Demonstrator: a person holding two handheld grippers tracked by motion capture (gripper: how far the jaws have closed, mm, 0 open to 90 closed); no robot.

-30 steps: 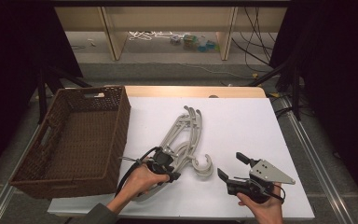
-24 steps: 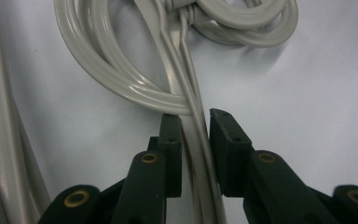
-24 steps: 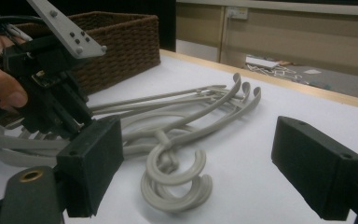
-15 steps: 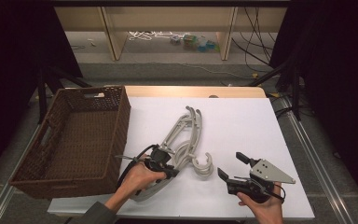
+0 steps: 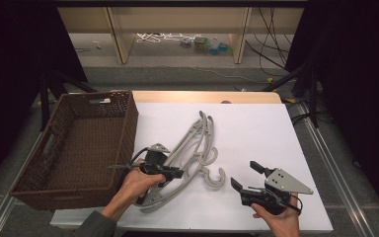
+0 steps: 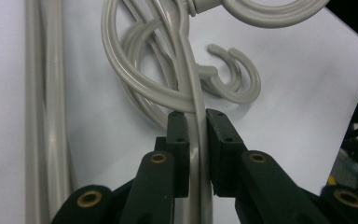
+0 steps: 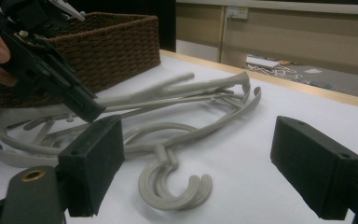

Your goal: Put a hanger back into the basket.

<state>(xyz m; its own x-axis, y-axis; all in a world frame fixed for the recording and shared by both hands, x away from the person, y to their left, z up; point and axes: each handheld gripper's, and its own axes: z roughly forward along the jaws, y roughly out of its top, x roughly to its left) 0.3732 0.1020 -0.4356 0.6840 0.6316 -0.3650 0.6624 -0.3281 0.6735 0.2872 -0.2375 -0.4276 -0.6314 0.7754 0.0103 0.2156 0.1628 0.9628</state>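
Several grey plastic hangers (image 5: 193, 143) lie tangled in a pile on the white table, hooks toward the front. My left gripper (image 5: 176, 173) is at the pile's near left end. Its jaws have just been closing and now pinch one thin hanger arm (image 6: 196, 140) between the pads, as the left gripper (image 6: 196, 122) view shows close up. My right gripper (image 5: 246, 177) rests near the table's front right, open and empty, pointing at the hanger hooks (image 7: 170, 184). The right gripper (image 7: 205, 163) view also shows the left gripper (image 7: 81, 105) on the hangers (image 7: 191, 98).
A brown wicker basket (image 5: 128, 123) stands at the table's left edge, just beside the left hand, and shows as the basket (image 7: 116, 42) behind the hangers in the right gripper view. White tabletop (image 5: 256, 128) lies to the right of the pile. Shelving and cables sit beyond the table.
The left gripper has closed onto the hanger arm and shifted slightly left and up with it. The right gripper has kept still.
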